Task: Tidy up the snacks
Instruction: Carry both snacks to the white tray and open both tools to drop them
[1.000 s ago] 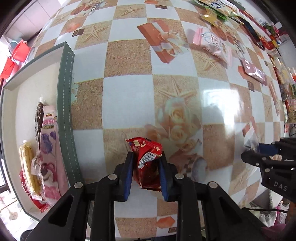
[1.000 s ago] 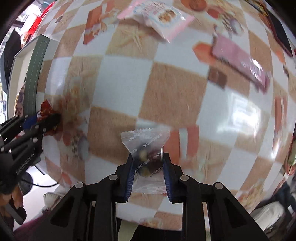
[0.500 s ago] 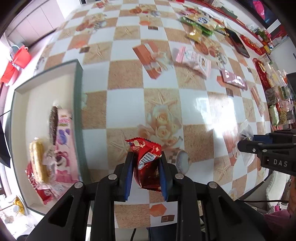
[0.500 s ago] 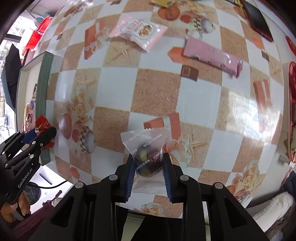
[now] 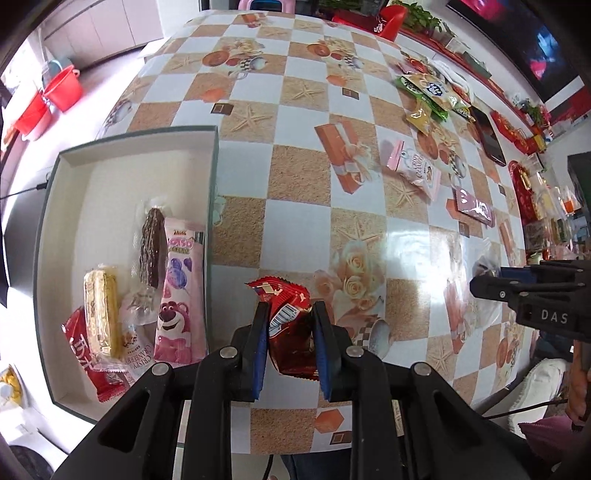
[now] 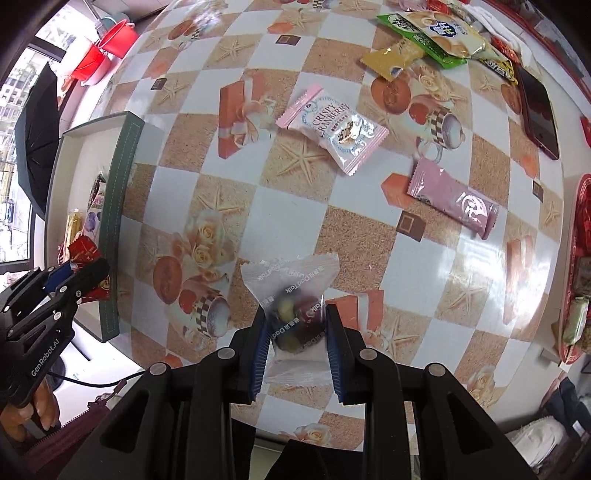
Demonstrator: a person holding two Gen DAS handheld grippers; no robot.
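Left gripper (image 5: 290, 332) clamps a crinkled red snack packet (image 5: 291, 332) with barcode, just right of the green-rimmed box (image 5: 212, 192). Right gripper (image 6: 295, 332) pinches a clear candy wrapper (image 6: 291, 295), further right of the box.

The table (image 5: 306, 225) wears a glossy checked cloth of white and sandy squares printed with starfish, roses, cups and gift boxes. A shallow green-rimmed box (image 5: 213, 177) rests at its left edge, and well apart from it lie a pink cranberry snack pack (image 6: 332, 127) and, near that, a mauve bar wrapper (image 6: 452, 199). Toward the far right side sit a yellow packet (image 6: 391, 61), a green bag (image 6: 424, 35) and a dark red phone (image 6: 539, 114).
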